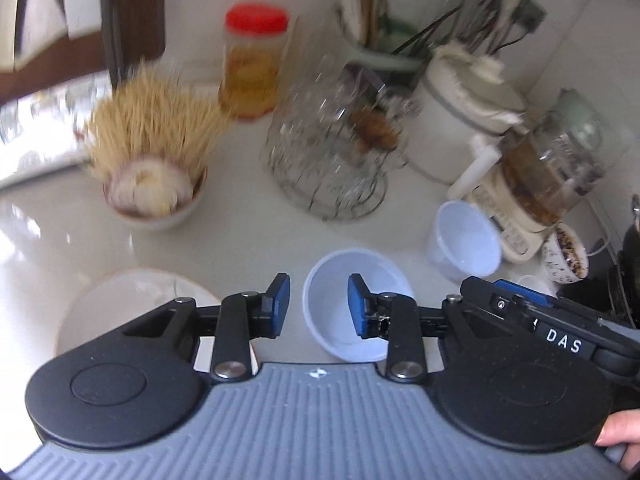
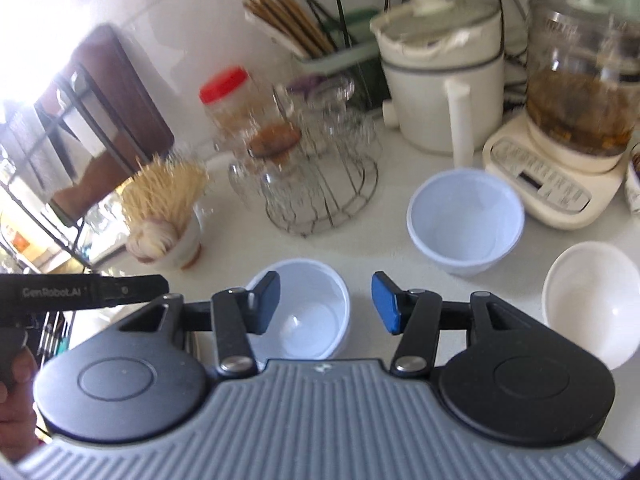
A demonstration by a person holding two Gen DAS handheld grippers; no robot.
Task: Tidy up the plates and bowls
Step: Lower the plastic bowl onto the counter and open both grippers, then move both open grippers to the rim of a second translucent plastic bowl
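The left claw [image 1: 319, 306] stands with its blue pads apart and grips nothing; one pad hangs inside the rim of a small white bowl [image 1: 354, 312] on the bench [image 1: 248, 236], the other just outside that rim. Left of the claw lies one white plate [image 1: 120, 308], partly hidden under the claw body. Farther right a second white bowl [image 1: 464, 240] appears tilted toward the camera. The right claw's black body [image 1: 560, 332] reaches in at the right edge of this view.

The right claw [image 2: 326, 306] is also spread wide and empty. Its left pad overlaps the rim of the near white bowl [image 2: 308, 316], its right pad hangs over bare bench [image 2: 384, 252]. Beyond it to the right stands the second white bowl [image 2: 466, 220], upright, and at the far right a third, cream-white bowl [image 2: 592, 300], well apart from the near one. So three bowls and one plate can be counted across the two views.

Behind them stand one wire rack of glass cups [image 2: 316, 176], one red-lidded jar [image 2: 230, 96], one small bowl bristling with toothpicks [image 2: 164, 216], one cream cooker pot [image 2: 440, 80], one glass-jugged kettle on a keypad base [image 2: 576, 120], and a holder of chopsticks [image 2: 296, 36]. A speckled cup [image 1: 566, 258] sits near the kettle in the left view. Much of the background is blurred.
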